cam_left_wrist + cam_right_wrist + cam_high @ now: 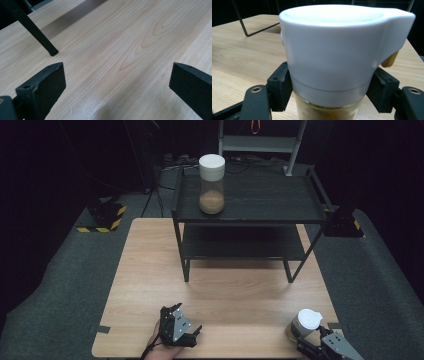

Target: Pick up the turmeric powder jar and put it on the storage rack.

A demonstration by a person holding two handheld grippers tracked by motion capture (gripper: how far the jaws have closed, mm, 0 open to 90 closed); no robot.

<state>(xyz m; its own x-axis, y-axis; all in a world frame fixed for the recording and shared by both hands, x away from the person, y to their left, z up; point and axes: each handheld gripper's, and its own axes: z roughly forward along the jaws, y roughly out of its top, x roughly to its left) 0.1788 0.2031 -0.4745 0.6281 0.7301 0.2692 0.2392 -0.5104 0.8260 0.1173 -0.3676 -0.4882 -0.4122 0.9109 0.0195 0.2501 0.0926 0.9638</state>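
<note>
A: What is in your right hand-held gripper [311,343]?

B: A small jar [302,325] with a white lid and a tan filling. My jaws are clamped on its glass body just under the lid, one on each side. From the right gripper view the jar [337,57] stands upright and square between them.

A: Where is it on the tabletop [235,290]?

B: Taking the tabletop as a clock seen from above, the jar stands at about 5 o'clock, close to the near edge and the right-hand corner.

A: And your left one?

B: My left hand-held gripper [192,332] sits at about 7 o'clock, near the front edge, with my hand [162,347] behind it. Its jaws stand wide apart with nothing between them; through them I see bare wood and one black leg [37,32] of the rack.

A: What else is on the tabletop?

B: A black two-level rack [250,215] at 12 o'clock, well apart from both my hands. On its top shelf, toward the left end, stands a taller jar [212,184] with a white cap and a brown filling in its lower part.
</note>
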